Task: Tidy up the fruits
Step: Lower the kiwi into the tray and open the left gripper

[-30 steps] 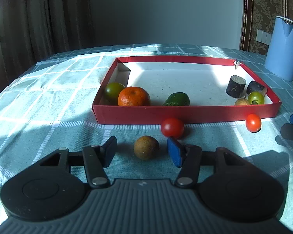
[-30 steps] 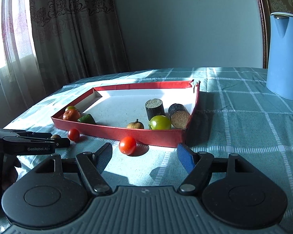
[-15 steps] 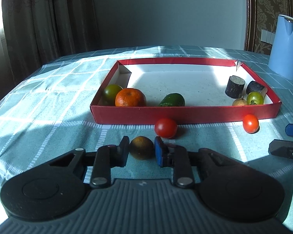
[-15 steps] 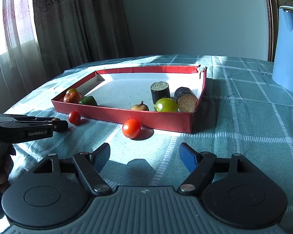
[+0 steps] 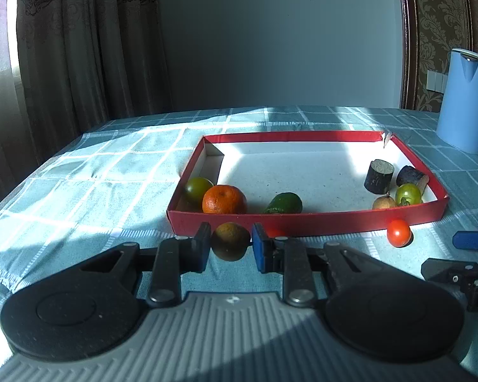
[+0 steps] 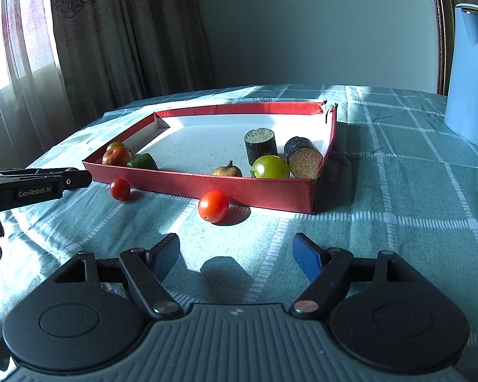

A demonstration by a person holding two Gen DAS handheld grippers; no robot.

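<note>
My left gripper [image 5: 230, 244] is shut on a small brown round fruit [image 5: 231, 244], lifted just in front of the red tray's near wall [image 5: 302, 222]. Inside the tray lie an orange [image 5: 223, 199], a green tomato [image 5: 198, 188], a green avocado-like fruit [image 5: 283, 203], two dark cylinder pieces [image 5: 378, 176], another green tomato [image 5: 408, 194] and a small tan fruit [image 5: 384, 202]. A red tomato [image 5: 398, 233] rests on the cloth outside the tray. In the right wrist view my right gripper [image 6: 235, 256] stands open and empty, short of a red tomato [image 6: 213, 206]; a second red tomato [image 6: 120, 189] lies left.
A blue kettle [image 5: 464, 122] stands at the far right of the table. The checked teal tablecloth [image 5: 95, 191] covers the table, with curtains behind on the left. The left gripper's arm [image 6: 32, 184] reaches in from the left edge of the right wrist view.
My left gripper closed on the brown fruit and lifted it off the cloth toward the tray wall. The right gripper stayed where it was, its jaws a little wider.
</note>
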